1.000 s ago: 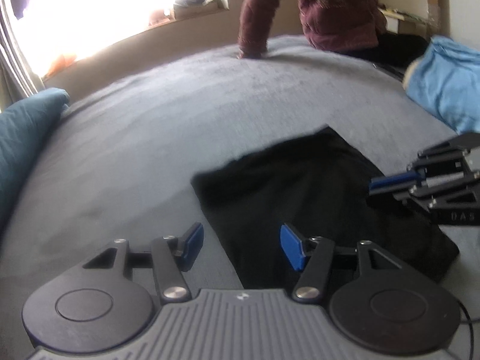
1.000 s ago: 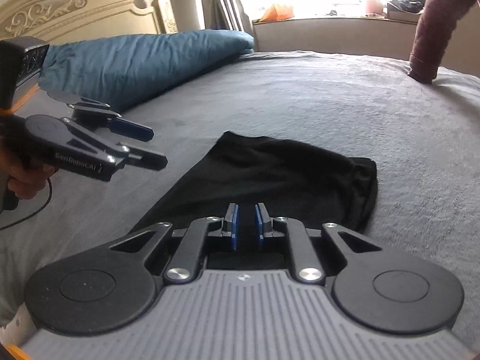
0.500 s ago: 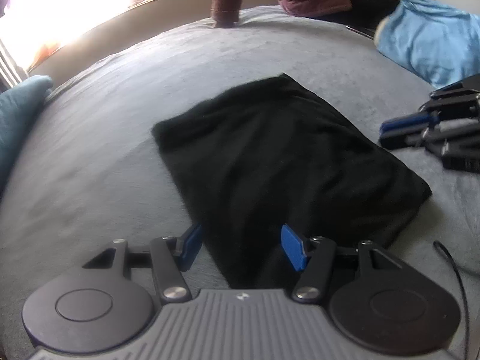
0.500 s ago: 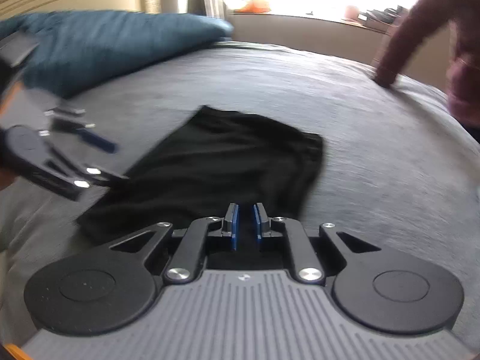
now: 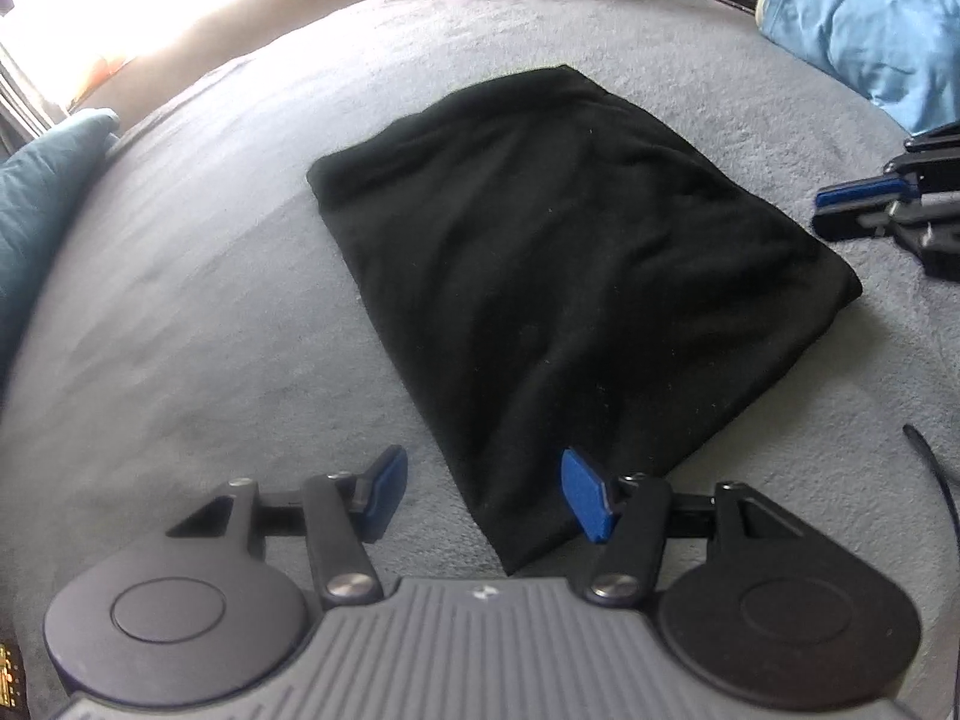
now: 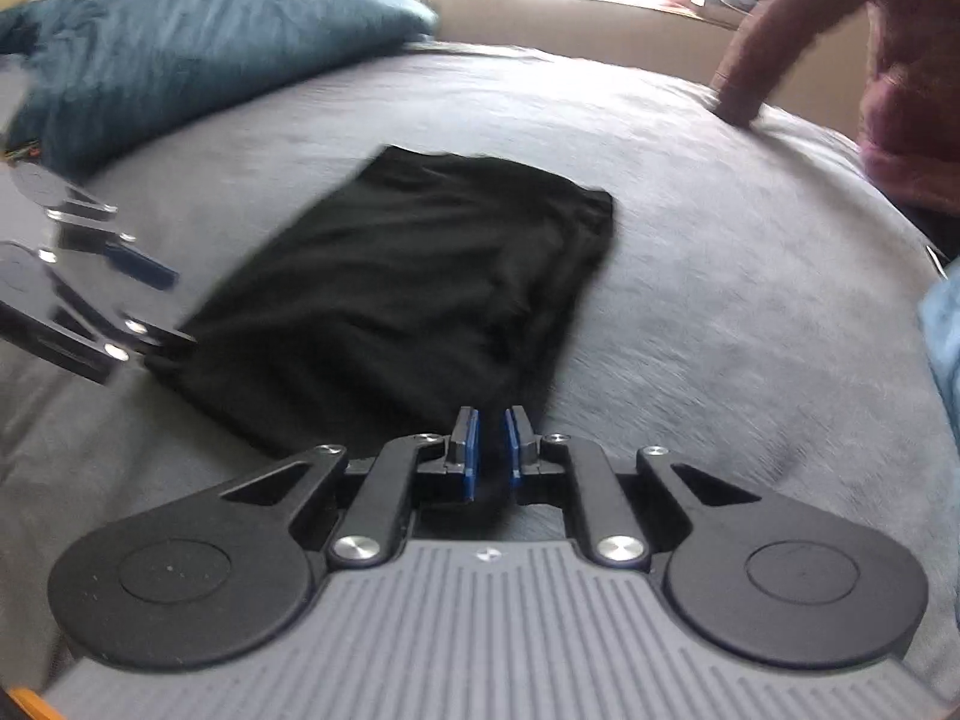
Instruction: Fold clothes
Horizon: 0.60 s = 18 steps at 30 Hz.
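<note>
Left wrist view: folded black cloth garment on grey bedspread, light blue crumpled clothing beyond; left gripper gapes wide, right gripper pinches the garment's corner.

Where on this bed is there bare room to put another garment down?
The grey bedspread lies bare between the black folded garment and the teal pillow, and beyond the garment toward the maroon sleeve. It is crowded near the light blue cloth.
</note>
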Tool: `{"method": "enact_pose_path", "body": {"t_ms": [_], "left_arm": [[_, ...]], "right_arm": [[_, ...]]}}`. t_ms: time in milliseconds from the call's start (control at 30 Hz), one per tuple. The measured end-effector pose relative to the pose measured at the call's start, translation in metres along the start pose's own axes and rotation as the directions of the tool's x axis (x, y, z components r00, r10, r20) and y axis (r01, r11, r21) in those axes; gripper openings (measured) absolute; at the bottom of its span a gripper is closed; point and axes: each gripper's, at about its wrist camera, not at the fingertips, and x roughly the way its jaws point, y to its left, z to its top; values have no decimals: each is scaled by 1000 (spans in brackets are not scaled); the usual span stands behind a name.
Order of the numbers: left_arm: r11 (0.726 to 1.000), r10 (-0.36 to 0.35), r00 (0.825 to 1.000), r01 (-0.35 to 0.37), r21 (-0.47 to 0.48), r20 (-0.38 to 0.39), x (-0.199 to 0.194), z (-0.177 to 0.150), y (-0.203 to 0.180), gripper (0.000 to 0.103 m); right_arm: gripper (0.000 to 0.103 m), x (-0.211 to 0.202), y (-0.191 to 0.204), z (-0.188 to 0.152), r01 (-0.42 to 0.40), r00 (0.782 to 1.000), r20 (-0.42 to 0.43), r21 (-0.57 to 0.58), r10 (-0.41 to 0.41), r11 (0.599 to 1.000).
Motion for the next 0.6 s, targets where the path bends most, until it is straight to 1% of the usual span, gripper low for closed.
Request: {"method": "enact_pose_path", "body": {"t_ms": [67, 133, 167, 233, 267, 333, 367, 433, 533, 600], "left_arm": [[1000, 2, 1000, -2, 7, -14, 3, 0, -5, 59], [1000, 4, 1000, -4, 9, -28, 4, -1, -11, 59], [1000, 2, 999, -2, 8, -35, 4, -2, -13, 59], [1000, -15, 999, 15, -2, -41, 2, -3, -14, 59], [1000, -25, 999, 24, -10, -41, 0, -4, -14, 59], [999, -37, 999, 36, -33, -37, -5, -6, -8, 59], [998, -41, 999, 40, -45, -35, -8, -7, -5, 59], [998, -26, 999, 24, -60, -28, -12, -9, 2, 59], [997, 7, 999, -10, -82, -32, -14, -11, 13, 59], [995, 19, 999, -23, -99, -35, -14, -14, 19, 59]], "right_arm": [[9, 6, 15, 2, -32, 999, -5, -36, 31, 999], [9, 14, 22, 0, -55, 998, -27, -48, 53, 997], [9, 18, 23, -3, -51, 998, -48, -55, 48, 997], [8, 22, 18, -10, -1, 995, -104, -55, -5, 998], [8, 20, 15, -9, 7, 994, -109, -40, -11, 999], [8, 12, 7, -6, 11, 994, -104, 2, -11, 1000], [8, 8, 8, -3, 1, 997, -82, 10, 0, 1000], [8, 8, 18, 11, -33, 999, -44, -9, 33, 999], [8, 28, 44, 34, -92, 996, -20, -59, 91, 994], [8, 47, 58, 39, -104, 994, -22, -95, 103, 990]]}}
